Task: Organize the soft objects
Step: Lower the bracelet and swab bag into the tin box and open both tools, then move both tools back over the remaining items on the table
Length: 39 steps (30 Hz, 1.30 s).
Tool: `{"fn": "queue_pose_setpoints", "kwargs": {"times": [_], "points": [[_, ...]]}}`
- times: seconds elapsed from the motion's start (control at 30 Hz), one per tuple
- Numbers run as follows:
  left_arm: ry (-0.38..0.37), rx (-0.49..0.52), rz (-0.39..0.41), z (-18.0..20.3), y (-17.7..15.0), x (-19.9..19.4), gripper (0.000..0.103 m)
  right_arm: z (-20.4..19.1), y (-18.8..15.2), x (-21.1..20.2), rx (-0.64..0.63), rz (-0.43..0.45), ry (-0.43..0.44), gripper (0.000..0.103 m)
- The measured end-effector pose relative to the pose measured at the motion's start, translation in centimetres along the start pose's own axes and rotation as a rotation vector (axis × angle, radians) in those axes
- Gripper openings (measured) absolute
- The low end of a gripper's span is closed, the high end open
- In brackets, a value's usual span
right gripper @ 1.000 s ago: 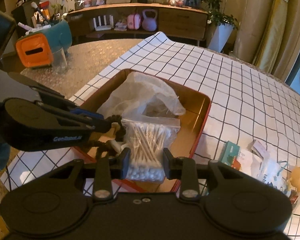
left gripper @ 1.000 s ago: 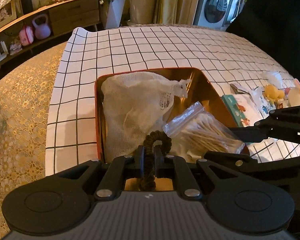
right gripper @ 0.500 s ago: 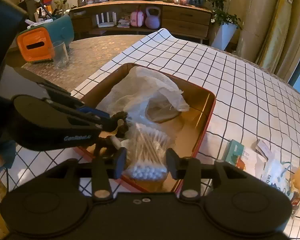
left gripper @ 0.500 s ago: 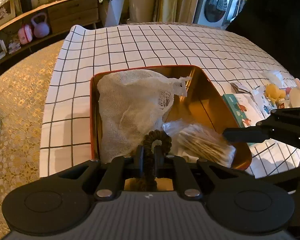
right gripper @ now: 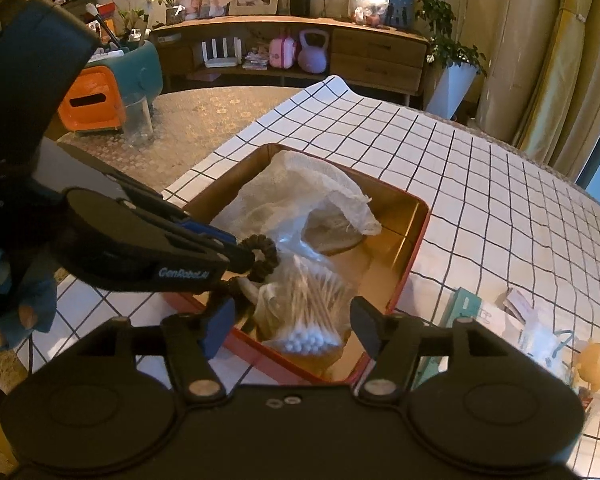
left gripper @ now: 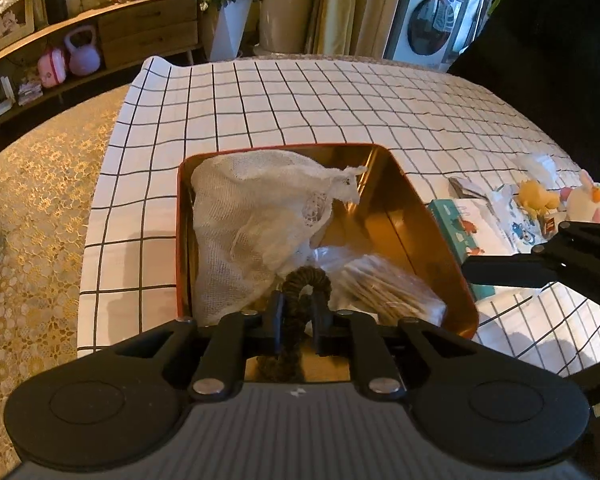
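Observation:
A red-rimmed golden tin tray [left gripper: 432, 216] [right gripper: 416, 240] sits on the checked cloth. In it lie a white mesh bag [left gripper: 252, 220] [right gripper: 300, 192] and a clear bag of cotton swabs [left gripper: 384, 288] [right gripper: 308, 304]. My left gripper [left gripper: 298, 308] [right gripper: 244, 260] hangs over the tray's near corner. Its jaws are opening slightly, and its pads still pinch a dark brown coiled hair tie [left gripper: 306, 280] [right gripper: 262, 256]. My right gripper [right gripper: 292, 320] is opening wide above the swab bag, which rests in the tray between its fingers, untouched by the pads.
Right of the tray lie a teal tissue packet [left gripper: 456, 224] [right gripper: 464, 308], white packets, a yellow plush [left gripper: 536, 200] and a white plush [left gripper: 592, 200]. An orange-and-teal box [right gripper: 100, 92] and a glass [right gripper: 138, 120] stand on the lace-covered table at left.
My right gripper let go of the swab bag and spread its jaws; the bag settled into the tray. My left gripper kept its place, with the hair tie still in it.

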<state>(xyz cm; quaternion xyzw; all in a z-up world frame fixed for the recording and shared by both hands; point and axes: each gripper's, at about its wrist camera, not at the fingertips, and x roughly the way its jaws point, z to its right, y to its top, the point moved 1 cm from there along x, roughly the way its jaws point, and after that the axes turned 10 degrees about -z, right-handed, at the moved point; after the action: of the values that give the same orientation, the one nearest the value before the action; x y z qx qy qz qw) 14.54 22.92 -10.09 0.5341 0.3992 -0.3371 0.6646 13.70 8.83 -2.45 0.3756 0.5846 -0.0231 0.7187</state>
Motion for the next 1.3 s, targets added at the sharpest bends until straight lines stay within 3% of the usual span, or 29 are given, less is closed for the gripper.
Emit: {"fn": "queue_pose_setpoints", "kwargs": {"times": [0.2,0.27,0.37,0.5,0.9,1.0,1.3], "points": [[-0.004,0.006,0.028,0.8,-0.2,-1.5,0.014,0.0,-0.7,-2.0,-0.008,0.033,-0.006,0.069],[-0.004,0.006,0.037,1.0,-0.3,-1.9,0.019,0.2,-1.0,-2.6,-0.002,0.046,-0.004,0.07],[-0.013,-0.005,0.063,1.4,-0.6,-2.7,0.033,0.5,-1.4,-3.8,0.005,0.067,-0.001,0.072],[-0.004,-0.005,0.123,2.1,-0.8,-4.2,0.072,0.8,-2.0,-5.5,0.009,0.095,-0.005,0.074],[-0.007,-0.013,0.178,4.6,-1.0,-6.3,0.073,3.0,-4.5,-9.6,0.056,0.156,-0.01,0.079],[-0.014,-0.002,0.204,5.7,-1.2,-7.2,0.082,3.7,-5.6,-10.8,0.07,0.17,-0.01,0.081],[-0.075,0.042,0.244,10.2,-1.5,-8.3,0.084,7.4,-9.5,-14.8,0.149,0.22,-0.022,0.092]]}}
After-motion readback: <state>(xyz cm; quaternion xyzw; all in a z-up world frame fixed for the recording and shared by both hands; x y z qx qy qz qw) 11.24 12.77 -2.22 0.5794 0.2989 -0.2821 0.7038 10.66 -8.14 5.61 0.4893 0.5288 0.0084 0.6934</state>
